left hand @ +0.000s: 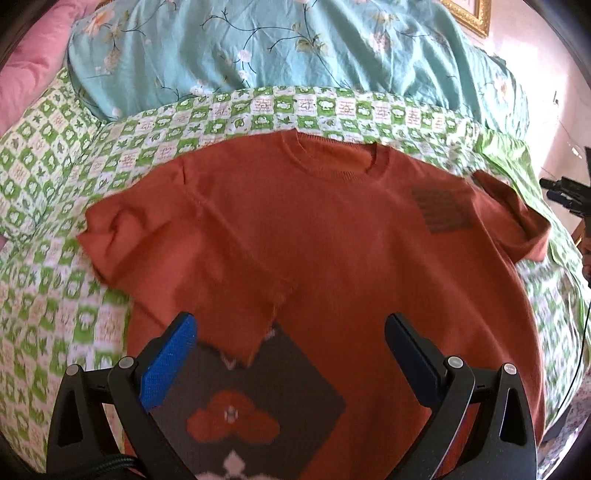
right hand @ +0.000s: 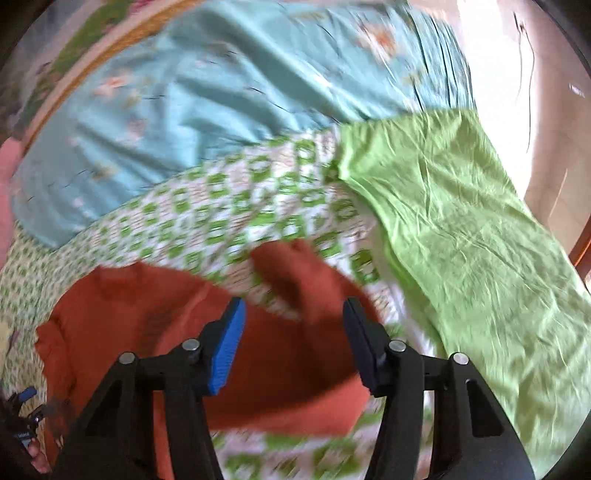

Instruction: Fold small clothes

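Garment: orange knitted sweater (left hand: 314,229), spread front-up on the green-and-white checked bedspread (left hand: 44,177), neckline (left hand: 332,162) toward the far side, hem toward the cameras.
Front panel: dark square with an orange flower motif (left hand: 258,402), partly covered by a turned-over flap of orange fabric (left hand: 236,314) near the lower edge.
Chest mark: small dark woven patch (left hand: 441,214) below the neckline on the wearer's left.
Sleeves: both short, lying out to the sides, crumpled at the ends; neither tucked across the body.
Left gripper (left hand: 291,350): fingers spread wide, nothing between them, poised over the lower front of the sweater and the flower panel.
Right gripper (right hand: 293,332): fingers likewise apart and empty, poised beside the sleeve (right hand: 295,273) at that edge; view smeared by motion, so contact with the cloth not determinable.
Surroundings: turquoise floral quilt (left hand: 280,48) beyond the neckline, plain lime-green sheet (right hand: 461,229) off the right edge, gilt picture frame (left hand: 469,14) on the far wall.
Done: sweater laid out and largely flattened; no true fold apparent.
Left to do: judged nearly everything, namely sleeves inward, sides over, hem up to the collar, plus smoothing of the stray flap.
Progress: early, layout stage only.
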`<move>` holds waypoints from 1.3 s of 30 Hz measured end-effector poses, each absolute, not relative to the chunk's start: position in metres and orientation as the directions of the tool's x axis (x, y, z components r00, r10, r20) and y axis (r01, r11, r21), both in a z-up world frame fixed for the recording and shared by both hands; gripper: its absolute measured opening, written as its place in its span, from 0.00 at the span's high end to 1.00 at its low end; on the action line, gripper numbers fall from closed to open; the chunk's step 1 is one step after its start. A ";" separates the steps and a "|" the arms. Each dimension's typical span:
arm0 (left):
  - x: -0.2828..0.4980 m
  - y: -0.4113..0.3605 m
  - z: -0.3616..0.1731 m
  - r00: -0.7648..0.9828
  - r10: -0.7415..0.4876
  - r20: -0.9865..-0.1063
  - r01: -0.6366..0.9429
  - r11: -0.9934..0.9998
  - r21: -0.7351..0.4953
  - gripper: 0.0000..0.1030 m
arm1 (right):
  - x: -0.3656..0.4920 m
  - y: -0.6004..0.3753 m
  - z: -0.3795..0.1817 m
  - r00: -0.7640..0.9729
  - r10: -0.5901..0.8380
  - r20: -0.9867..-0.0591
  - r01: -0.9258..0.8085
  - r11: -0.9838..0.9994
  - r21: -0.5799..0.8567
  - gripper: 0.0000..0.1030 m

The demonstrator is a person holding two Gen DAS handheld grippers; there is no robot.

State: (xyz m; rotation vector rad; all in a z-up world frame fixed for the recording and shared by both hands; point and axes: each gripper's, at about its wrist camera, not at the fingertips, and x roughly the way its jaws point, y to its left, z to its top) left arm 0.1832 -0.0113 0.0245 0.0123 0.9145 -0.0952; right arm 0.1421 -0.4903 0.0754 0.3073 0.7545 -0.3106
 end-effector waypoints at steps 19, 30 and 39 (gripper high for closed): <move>0.221 -0.028 -0.013 0.528 -0.085 -0.845 0.102 0.994 -0.036 0.01 | 0.209 -0.515 0.020 0.597 0.003 -0.802 0.233 0.956 0.178 0.95; 0.212 0.003 0.002 0.564 -0.146 -0.813 0.066 0.989 -0.133 0.01 | 0.201 -0.383 0.075 0.771 0.275 -0.574 0.023 0.889 0.457 0.96; 0.211 0.050 0.009 0.557 -0.308 -0.771 0.060 0.941 -0.332 0.01 | 0.254 -0.213 0.012 0.617 0.562 -0.551 -0.167 0.778 0.606 0.96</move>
